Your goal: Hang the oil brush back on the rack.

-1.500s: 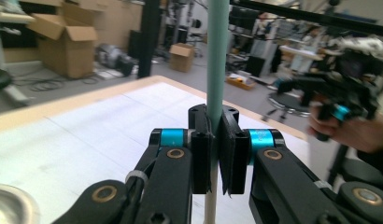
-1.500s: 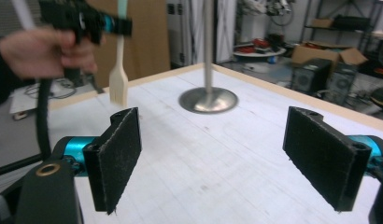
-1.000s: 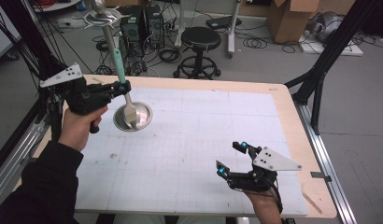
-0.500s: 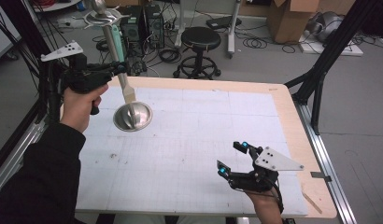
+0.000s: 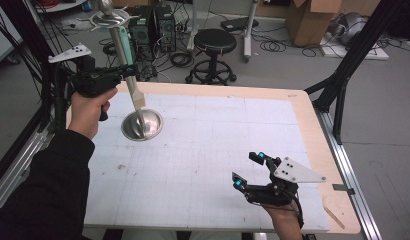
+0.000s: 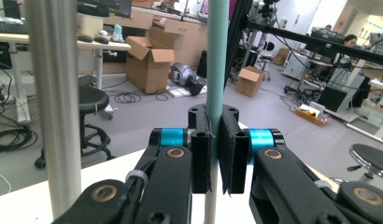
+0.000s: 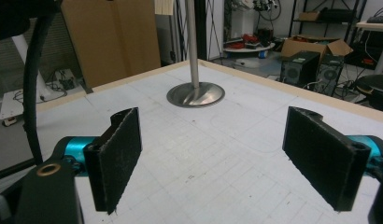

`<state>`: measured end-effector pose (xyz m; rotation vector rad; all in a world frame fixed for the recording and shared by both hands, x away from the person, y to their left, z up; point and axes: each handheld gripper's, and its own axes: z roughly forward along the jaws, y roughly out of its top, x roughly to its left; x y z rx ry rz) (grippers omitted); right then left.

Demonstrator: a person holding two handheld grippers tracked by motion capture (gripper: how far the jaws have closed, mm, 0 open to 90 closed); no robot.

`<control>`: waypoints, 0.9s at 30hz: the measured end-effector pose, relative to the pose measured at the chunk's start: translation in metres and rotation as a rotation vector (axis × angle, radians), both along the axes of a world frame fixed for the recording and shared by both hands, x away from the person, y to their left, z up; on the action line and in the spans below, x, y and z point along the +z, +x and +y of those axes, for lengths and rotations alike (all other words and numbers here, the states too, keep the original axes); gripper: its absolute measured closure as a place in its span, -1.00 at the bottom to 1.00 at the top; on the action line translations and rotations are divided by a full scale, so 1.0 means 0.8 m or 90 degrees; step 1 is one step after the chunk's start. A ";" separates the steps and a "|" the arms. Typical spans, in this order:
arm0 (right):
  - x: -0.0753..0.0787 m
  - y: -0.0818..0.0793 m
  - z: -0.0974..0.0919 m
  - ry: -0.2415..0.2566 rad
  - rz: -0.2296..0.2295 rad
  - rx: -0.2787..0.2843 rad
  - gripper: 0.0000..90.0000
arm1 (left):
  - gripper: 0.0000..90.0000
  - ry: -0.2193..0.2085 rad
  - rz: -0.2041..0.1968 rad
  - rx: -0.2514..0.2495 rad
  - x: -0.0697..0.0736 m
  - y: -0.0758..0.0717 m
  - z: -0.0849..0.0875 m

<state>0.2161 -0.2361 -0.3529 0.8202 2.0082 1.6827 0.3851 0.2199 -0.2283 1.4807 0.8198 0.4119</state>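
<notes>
I hold a mint-handled spatula point(image 5: 127, 60) clamped in my left gripper point(image 5: 124, 75), lifted beside the steel stand point(image 5: 141, 125). My right gripper point(image 5: 249, 171) idles wide, empty. Next, I judge, hooking it onto the stand's top ring point(image 5: 109, 19).

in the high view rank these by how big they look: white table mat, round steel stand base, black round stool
1. White gridded table mat, by far the largest.
2. Black round stool and round steel stand base: alike across; the stool stands farther off, so unranked.
</notes>
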 end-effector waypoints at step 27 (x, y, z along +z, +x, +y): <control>-0.021 0.006 -0.022 -0.044 -0.005 -0.089 -0.59 | -0.67 0.022 -0.049 -0.004 -0.153 -0.124 0.055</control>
